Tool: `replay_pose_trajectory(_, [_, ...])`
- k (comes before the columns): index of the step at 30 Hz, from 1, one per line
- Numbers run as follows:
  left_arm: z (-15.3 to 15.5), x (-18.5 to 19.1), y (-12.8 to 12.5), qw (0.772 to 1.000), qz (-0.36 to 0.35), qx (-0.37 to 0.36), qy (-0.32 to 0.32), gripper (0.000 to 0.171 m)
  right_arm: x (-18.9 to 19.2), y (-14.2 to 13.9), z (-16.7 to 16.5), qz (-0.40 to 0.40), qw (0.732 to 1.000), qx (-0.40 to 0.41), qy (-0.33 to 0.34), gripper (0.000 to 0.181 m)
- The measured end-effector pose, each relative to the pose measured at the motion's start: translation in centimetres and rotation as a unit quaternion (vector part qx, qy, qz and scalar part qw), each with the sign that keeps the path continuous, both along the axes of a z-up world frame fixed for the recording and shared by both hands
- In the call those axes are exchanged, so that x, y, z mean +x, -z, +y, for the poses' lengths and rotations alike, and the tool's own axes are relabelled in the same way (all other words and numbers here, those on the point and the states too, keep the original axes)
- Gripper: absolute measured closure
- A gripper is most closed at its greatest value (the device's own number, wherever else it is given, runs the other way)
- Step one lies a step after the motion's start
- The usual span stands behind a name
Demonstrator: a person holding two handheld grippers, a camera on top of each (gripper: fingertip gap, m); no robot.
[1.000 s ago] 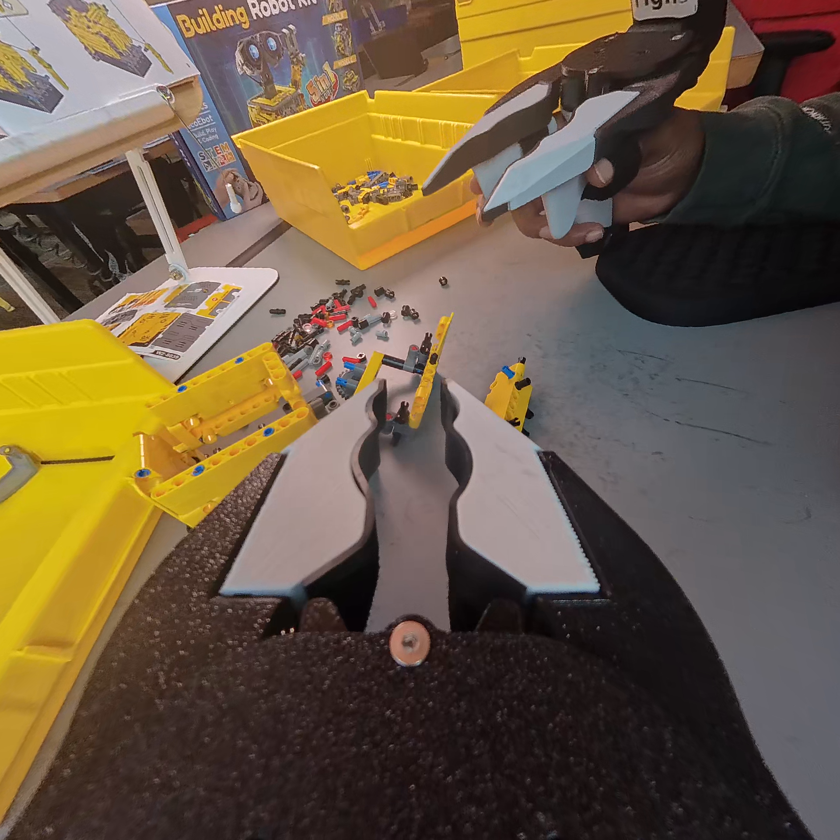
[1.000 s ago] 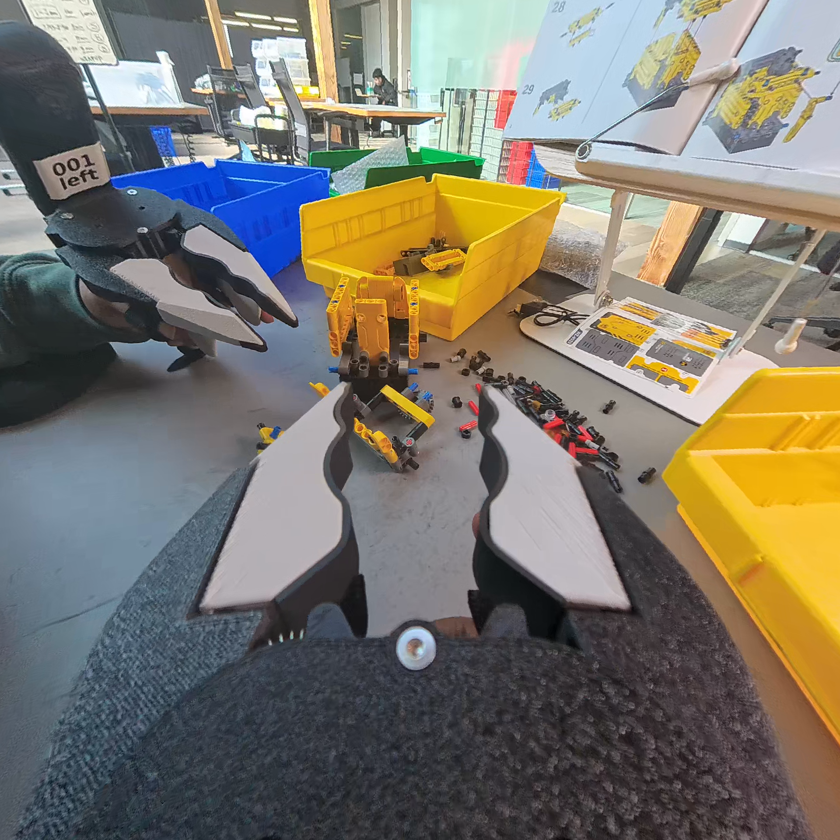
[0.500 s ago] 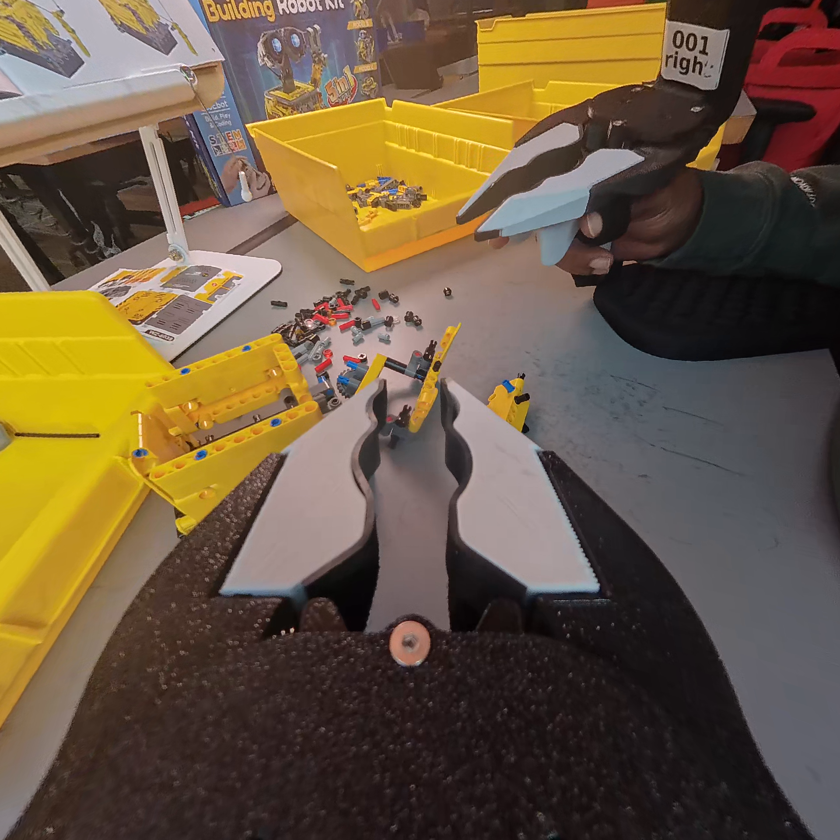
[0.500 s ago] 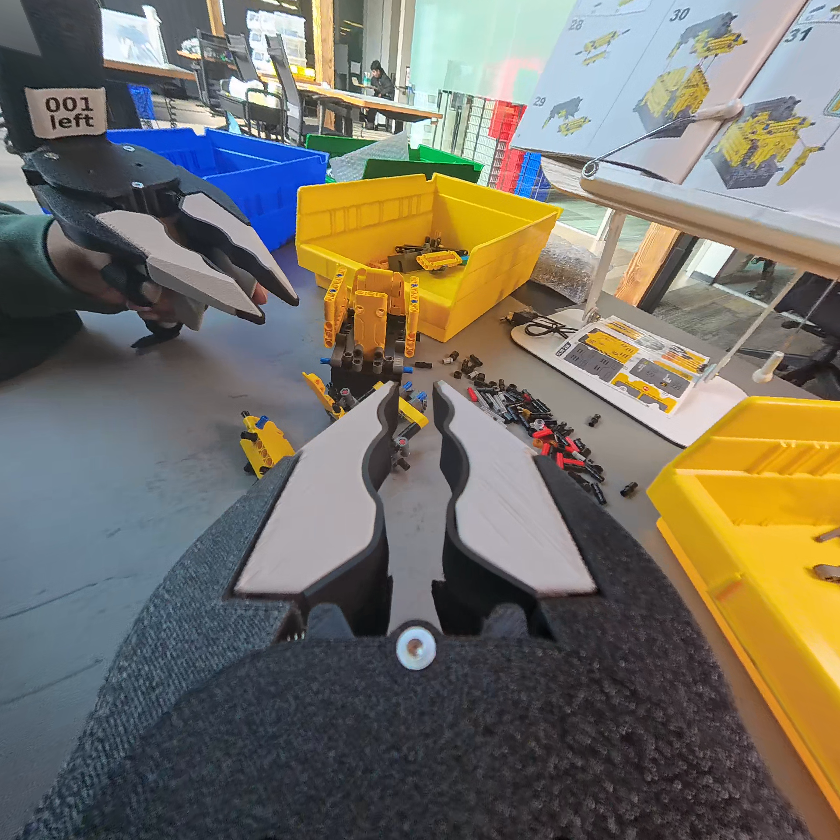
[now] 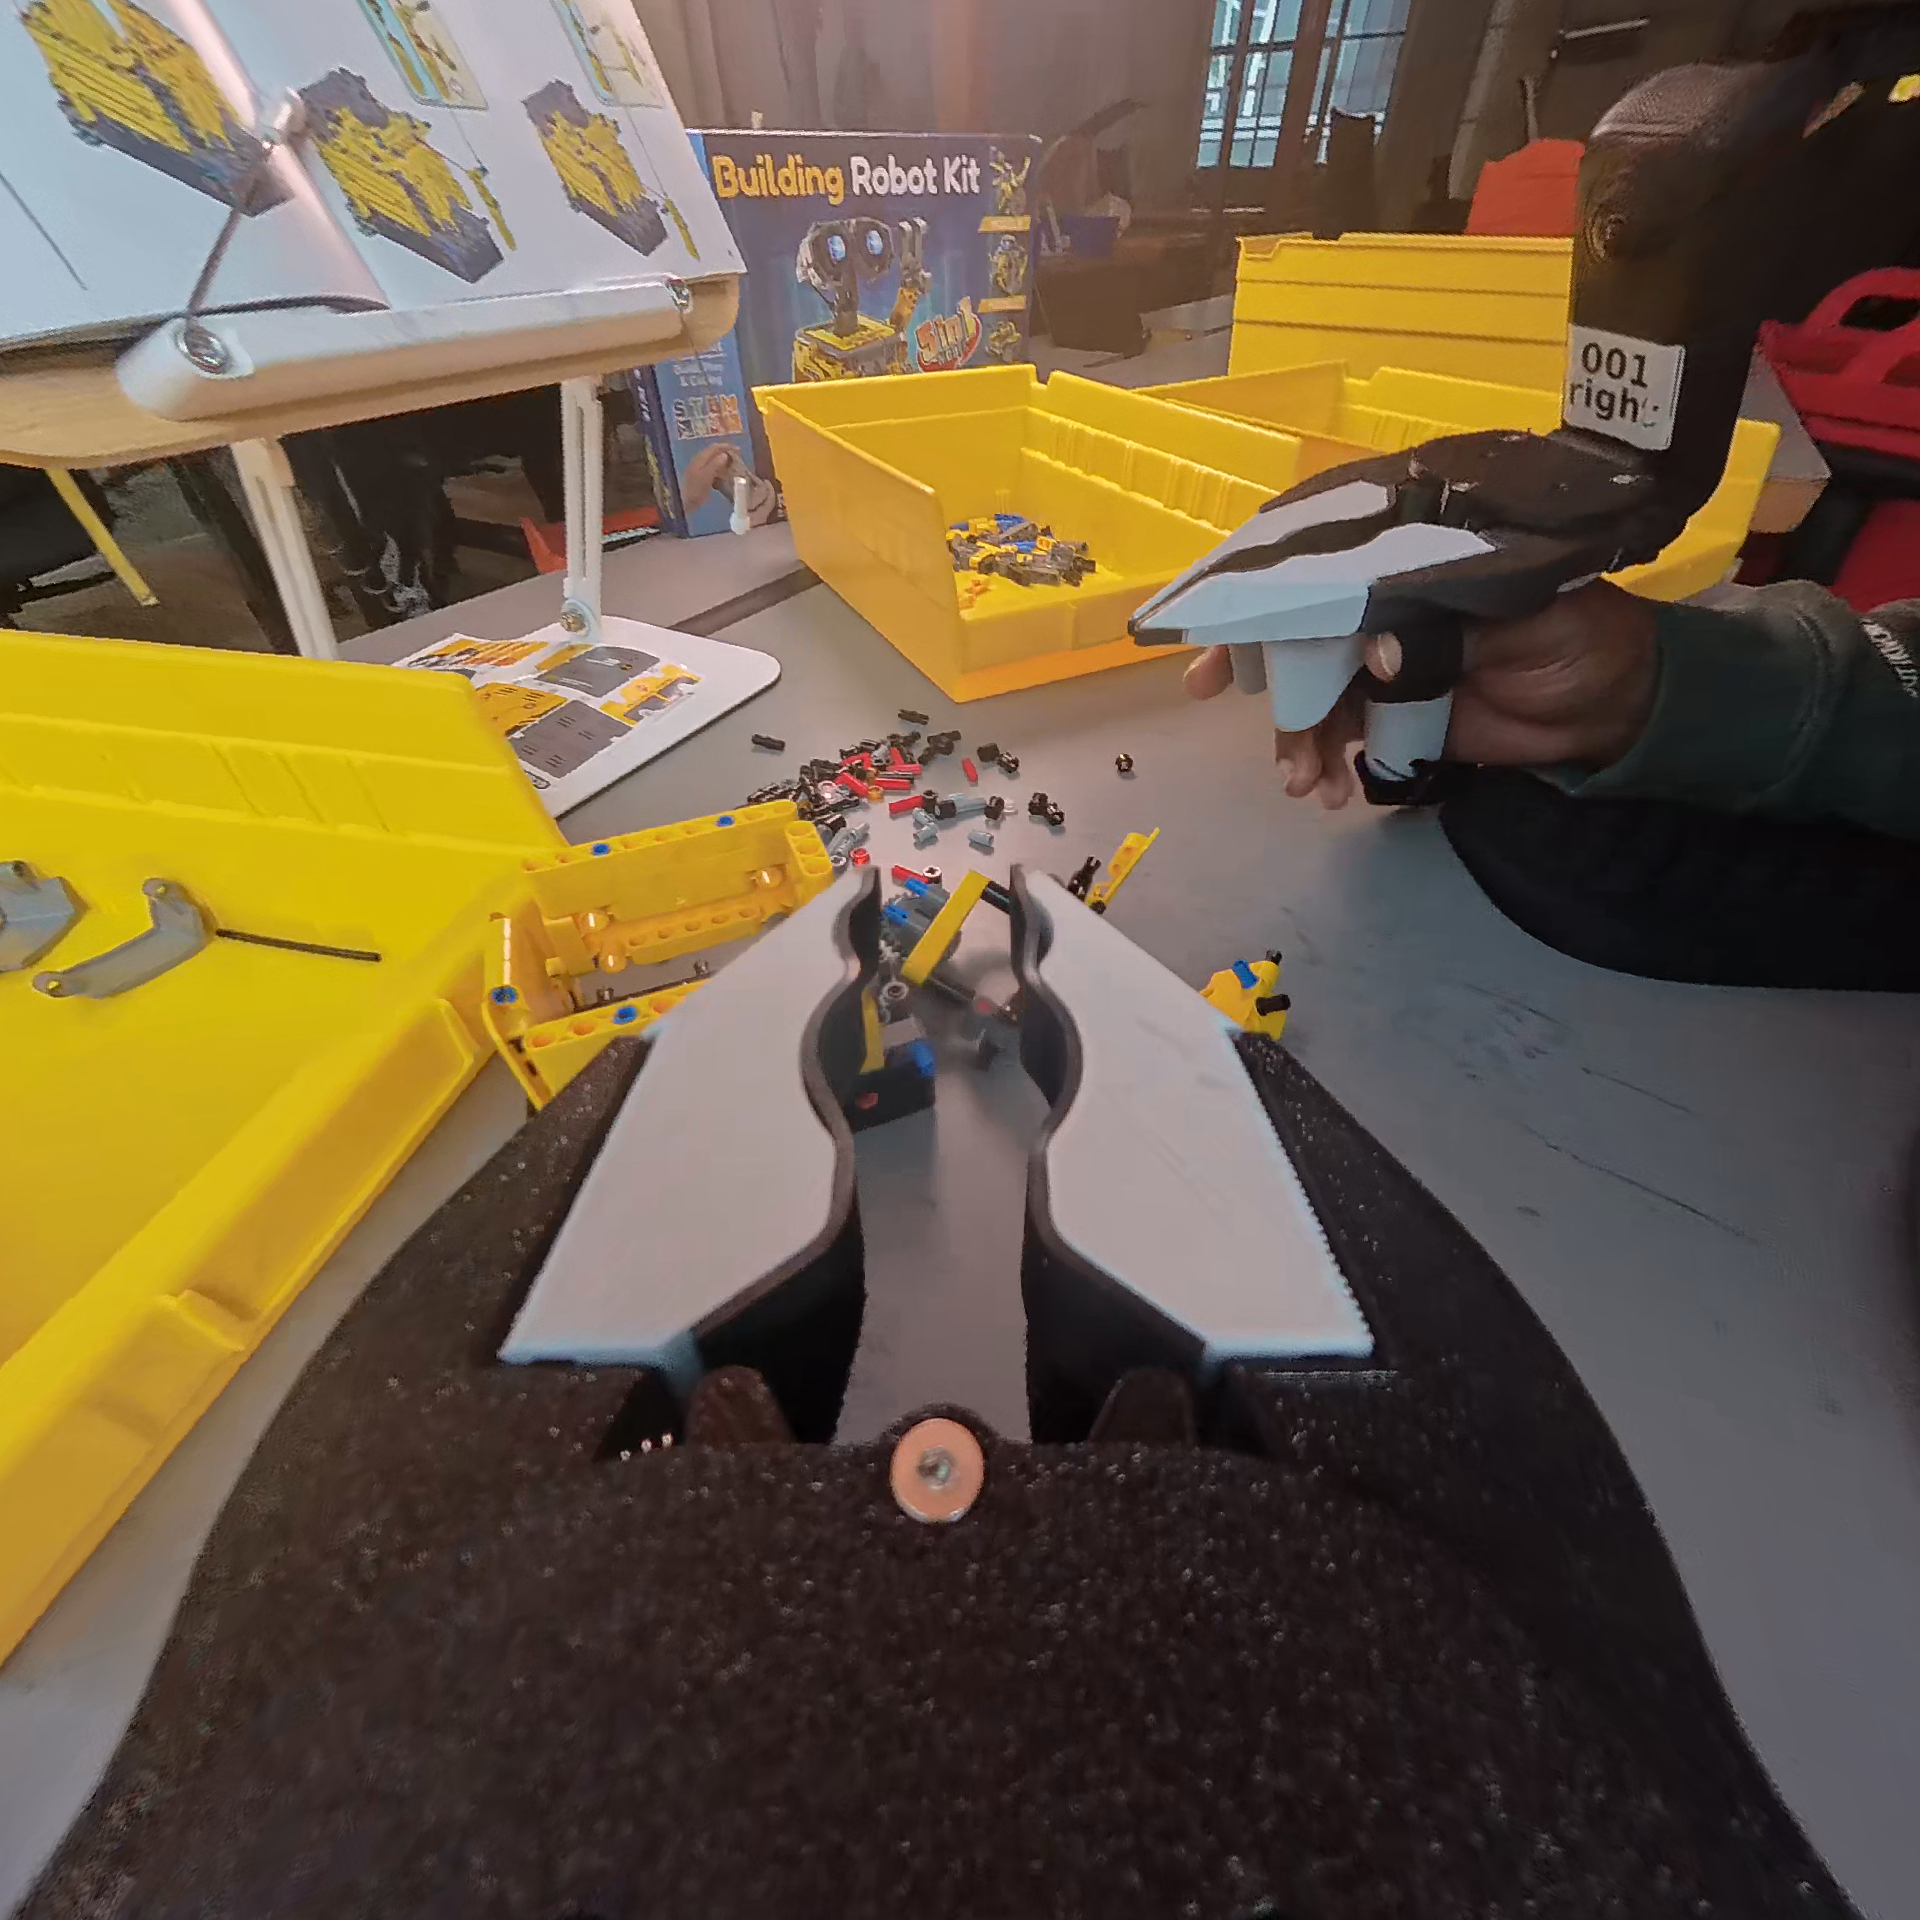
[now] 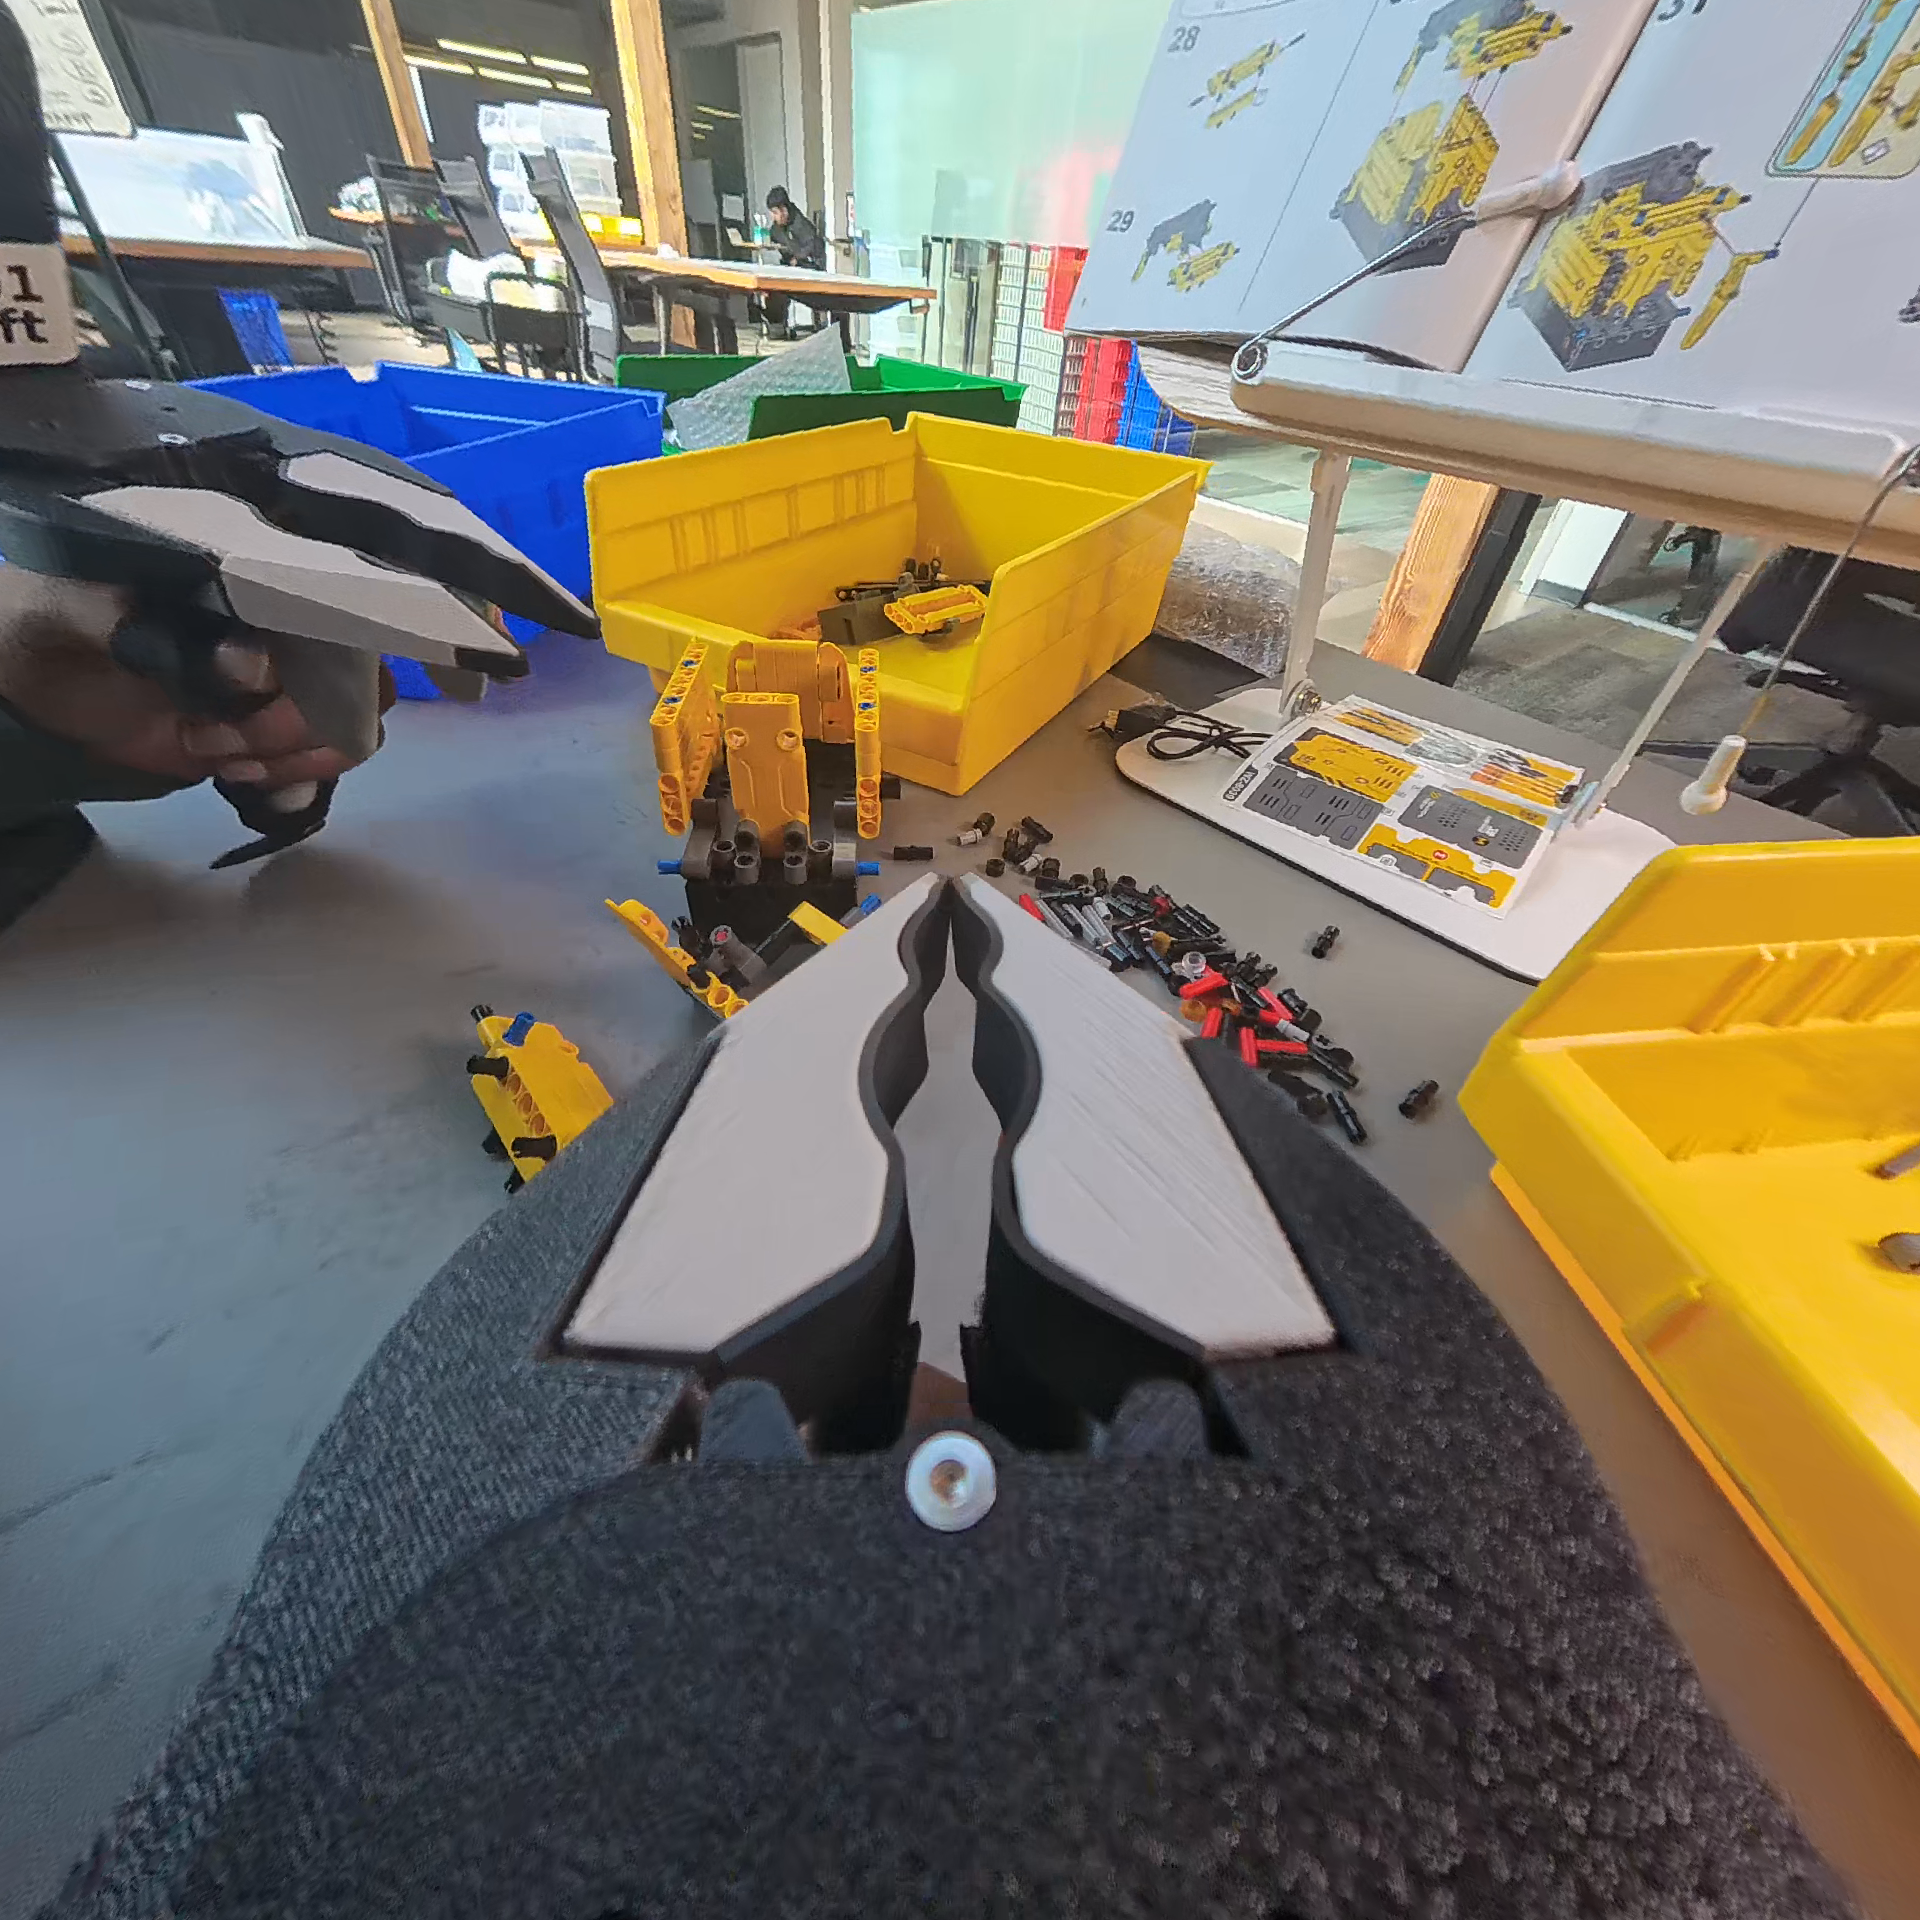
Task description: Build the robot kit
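Over grey table, left tongs [image 5: 943, 914] parted — right tongs [image 6: 950, 888] closed, empty

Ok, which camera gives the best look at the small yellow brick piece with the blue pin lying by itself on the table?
The right wrist view: the small yellow brick piece lies unobstructed, showing its holes and pins. In the left wrist view it is partly hidden behind the left gripper.

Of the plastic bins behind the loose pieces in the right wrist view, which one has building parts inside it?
The yellow bin, nearest the loose pieces; the blue bin and green bin behind it show none.
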State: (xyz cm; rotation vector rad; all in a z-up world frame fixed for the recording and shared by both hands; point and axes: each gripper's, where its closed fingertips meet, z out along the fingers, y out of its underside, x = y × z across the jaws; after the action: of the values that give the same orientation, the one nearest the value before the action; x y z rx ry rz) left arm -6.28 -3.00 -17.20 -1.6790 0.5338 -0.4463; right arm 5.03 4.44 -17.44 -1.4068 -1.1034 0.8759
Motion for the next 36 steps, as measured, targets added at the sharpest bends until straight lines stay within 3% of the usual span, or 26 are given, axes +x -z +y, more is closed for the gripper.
replay_pose_trajectory(6, [0.4,-1.5,-0.8,0.999,-0.019,0.014,-0.035,0.146,0.2,-0.3,1.1,0.009,0.999,0.020,0.031,0.179])
replay_pose_trajectory(13, [0.8,-2.2,-0.6,0.999,-0.028,0.009,-0.045,0.145,-0.1,0.3,1.6,0.000,1.000,0.007,0.029,0.130])
replay_pose_trajectory(17, [1.0,-2.2,-0.2,0.999,-0.030,0.002,-0.045,0.145,-0.5,1.3,1.8,-0.020,0.999,-0.016,0.025,0.088])
replay_pose_trajectory(20, [1.1,-2.3,0.0,0.999,-0.029,-0.001,-0.046,0.145,-0.6,1.4,1.8,-0.025,0.999,-0.013,0.026,0.076])
replay_pose_trajectory(23, [1.1,-2.3,0.0,0.998,-0.028,-0.001,-0.047,0.145,-0.5,1.4,1.8,-0.025,0.999,-0.018,0.027,0.081])
replay_pose_trajectory(27, [1.1,-2.3,-0.1,0.999,-0.027,0.000,-0.047,0.144,0.0,0.8,2.2,-0.002,0.999,-0.030,0.037,0.112])
replay_pose_trajectory(36, [1.0,-2.1,0.0,0.999,-0.021,0.000,-0.045,0.145,-0.3,1.2,1.9,-0.020,0.999,-0.013,0.035,0.123])
